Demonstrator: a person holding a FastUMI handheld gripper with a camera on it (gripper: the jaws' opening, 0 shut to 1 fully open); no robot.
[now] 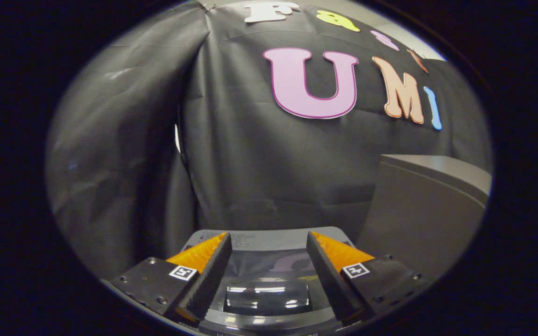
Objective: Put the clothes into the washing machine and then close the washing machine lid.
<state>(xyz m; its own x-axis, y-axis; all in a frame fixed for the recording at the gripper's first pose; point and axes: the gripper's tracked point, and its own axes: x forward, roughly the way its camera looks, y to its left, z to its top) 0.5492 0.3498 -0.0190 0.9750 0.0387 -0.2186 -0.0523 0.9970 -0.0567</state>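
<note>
Washing machine (269, 240): grey top with a glossy dark lid (268, 289) lying flat, apparently closed; it sits directly below and between the fingers, its back edge against the booth's black cloth wall (259, 177). No clothes in sight; cannot tell whether any are inside. Gripper (268, 263): fingers spread wide apart, holding nothing, hovering above the lid. A grey box-like unit (418, 214) stands beside the machine's right edge. Judgement: either end of task or before opening; next move calls for confirming the lid is seated.

The washing machine lid (269, 280) lies below the spread tongs (267, 254); a cabinet (418, 210) stands right.
</note>
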